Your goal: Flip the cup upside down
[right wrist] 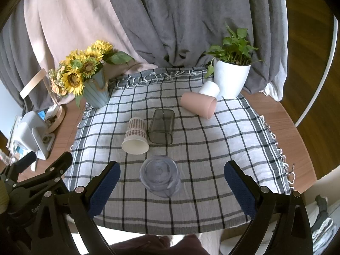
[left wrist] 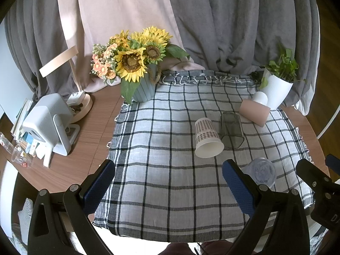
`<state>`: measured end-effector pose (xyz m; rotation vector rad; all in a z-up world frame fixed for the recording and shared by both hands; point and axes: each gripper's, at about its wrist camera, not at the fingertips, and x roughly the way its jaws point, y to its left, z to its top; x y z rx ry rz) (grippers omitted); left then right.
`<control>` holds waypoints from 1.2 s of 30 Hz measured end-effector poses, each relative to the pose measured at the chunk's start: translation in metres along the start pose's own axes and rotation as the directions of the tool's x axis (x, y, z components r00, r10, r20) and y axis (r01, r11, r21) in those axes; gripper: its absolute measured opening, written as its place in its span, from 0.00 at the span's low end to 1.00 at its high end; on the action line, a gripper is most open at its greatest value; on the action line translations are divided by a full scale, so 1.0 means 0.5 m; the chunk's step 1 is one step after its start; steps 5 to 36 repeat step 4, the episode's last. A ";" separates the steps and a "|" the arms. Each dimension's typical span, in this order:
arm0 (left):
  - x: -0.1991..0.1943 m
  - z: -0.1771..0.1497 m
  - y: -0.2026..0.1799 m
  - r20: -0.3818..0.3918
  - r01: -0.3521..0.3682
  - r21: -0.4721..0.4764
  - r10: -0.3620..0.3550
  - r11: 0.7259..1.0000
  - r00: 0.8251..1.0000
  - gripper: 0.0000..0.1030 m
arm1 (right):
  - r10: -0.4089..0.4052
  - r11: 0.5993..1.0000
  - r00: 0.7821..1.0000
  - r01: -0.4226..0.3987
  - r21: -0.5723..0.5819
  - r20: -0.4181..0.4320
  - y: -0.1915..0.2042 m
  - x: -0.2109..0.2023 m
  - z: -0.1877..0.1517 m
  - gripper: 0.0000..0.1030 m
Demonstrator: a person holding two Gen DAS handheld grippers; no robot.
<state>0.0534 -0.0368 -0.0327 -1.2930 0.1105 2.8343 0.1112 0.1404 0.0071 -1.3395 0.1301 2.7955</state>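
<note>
Several cups lie on a checked cloth. A clear plastic cup stands upside down near the front, between and just beyond my open right gripper; it also shows in the left wrist view. A plaid paper cup lies on its side, mouth toward me. A smoky clear square cup lies beside it. A pink cup and a white cup lie further back. My left gripper is open and empty over the cloth.
A sunflower vase stands at the back left, a white potted plant at the back right. A lamp, a white device and clutter sit on the wooden table to the left. Grey curtains hang behind.
</note>
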 end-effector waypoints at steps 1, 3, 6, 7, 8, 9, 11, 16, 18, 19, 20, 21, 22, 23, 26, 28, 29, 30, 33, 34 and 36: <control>0.000 0.000 0.000 0.000 0.001 0.000 -0.001 1.000 1.000 1.00 | 0.000 1.000 1.000 0.000 0.000 -0.001 0.000 0.001 0.001 0.96; 0.000 0.001 0.001 0.001 0.002 0.000 -0.002 1.000 1.000 1.00 | 0.001 1.000 1.000 -0.001 0.000 -0.001 0.000 0.001 0.001 0.96; 0.001 0.001 0.000 0.001 0.004 0.000 -0.004 1.000 1.000 1.00 | 0.000 1.000 1.000 0.000 0.000 -0.001 0.000 0.000 0.001 0.96; 0.001 0.001 0.000 0.001 0.004 0.000 -0.004 1.000 1.000 1.00 | 0.000 1.000 1.000 0.000 0.000 -0.001 0.000 0.000 0.001 0.96; 0.001 0.001 0.000 0.001 0.004 0.000 -0.004 1.000 1.000 1.00 | 0.000 1.000 1.000 0.000 0.000 -0.001 0.000 0.000 0.001 0.96; 0.001 0.001 0.000 0.001 0.004 0.000 -0.004 1.000 1.000 1.00 | 0.000 1.000 1.000 0.000 0.000 -0.001 0.000 0.000 0.001 0.96; 0.001 0.001 0.000 0.001 0.004 0.000 -0.004 1.000 1.000 1.00 | 0.000 1.000 1.000 0.000 0.000 -0.001 0.000 0.000 0.001 0.96; 0.001 0.001 0.000 0.001 0.004 0.000 -0.004 1.000 1.000 1.00 | 0.000 1.000 1.000 0.000 0.000 -0.001 0.000 0.000 0.001 0.96; 0.001 0.001 0.000 0.001 0.004 0.000 -0.004 1.000 1.000 1.00 | 0.000 1.000 1.000 0.000 0.000 -0.001 0.000 0.000 0.001 0.96; 0.001 0.001 0.000 0.001 0.004 0.000 -0.004 1.000 1.000 1.00 | 0.000 1.000 1.000 0.000 0.000 -0.001 0.000 0.000 0.001 0.96; 0.001 0.001 0.000 0.001 0.004 0.000 -0.004 1.000 1.000 1.00 | 0.000 1.000 1.000 0.000 0.000 -0.001 0.000 0.000 0.001 0.96; 0.001 0.001 0.000 0.001 0.004 0.000 -0.004 1.000 1.000 1.00 | 0.000 1.000 1.000 0.000 0.000 -0.001 0.000 0.000 0.001 0.96; 0.001 0.001 0.000 0.001 0.004 0.000 -0.004 1.000 1.000 1.00 | 0.000 1.000 1.000 0.000 0.000 -0.001 0.000 0.000 0.001 0.96; 0.001 0.001 0.000 0.001 0.004 0.000 -0.004 1.000 1.000 1.00 | 0.000 1.000 1.000 0.000 0.000 -0.001 0.000 0.000 0.001 0.96; 0.001 0.001 0.000 0.001 0.004 0.000 -0.004 1.000 1.000 1.00 | 0.000 1.000 1.000 0.000 0.000 -0.001 0.000 0.000 0.001 0.96; 0.001 0.001 0.000 0.001 0.004 0.000 -0.004 1.000 1.000 1.00 | 0.000 1.000 1.000 0.000 0.000 -0.001 0.000 0.000 0.001 0.96; 0.001 0.001 0.000 0.001 0.004 0.000 -0.004 1.000 1.000 1.00 | 0.000 1.000 1.000 0.000 0.000 -0.001 0.000 0.000 0.001 0.96; 0.001 0.001 0.000 0.001 0.004 0.000 -0.004 1.000 1.000 1.00 | 0.000 1.000 1.000 0.000 0.000 -0.001 0.000 0.000 0.001 0.96; 0.001 0.001 0.000 0.001 0.004 0.000 -0.004 1.000 1.000 1.00 | 0.000 1.000 1.000 0.000 0.000 -0.001 0.000 0.000 0.001 0.96; 0.001 0.001 0.000 0.001 0.004 0.000 -0.004 1.000 1.000 1.00 | 0.000 1.000 1.000 0.000 0.000 -0.001 0.000 0.000 0.001 0.96; 0.001 0.001 0.000 0.001 0.004 0.000 -0.004 1.000 1.000 1.00 | 0.000 1.000 1.000 0.000 0.000 -0.001 0.000 0.000 0.001 0.96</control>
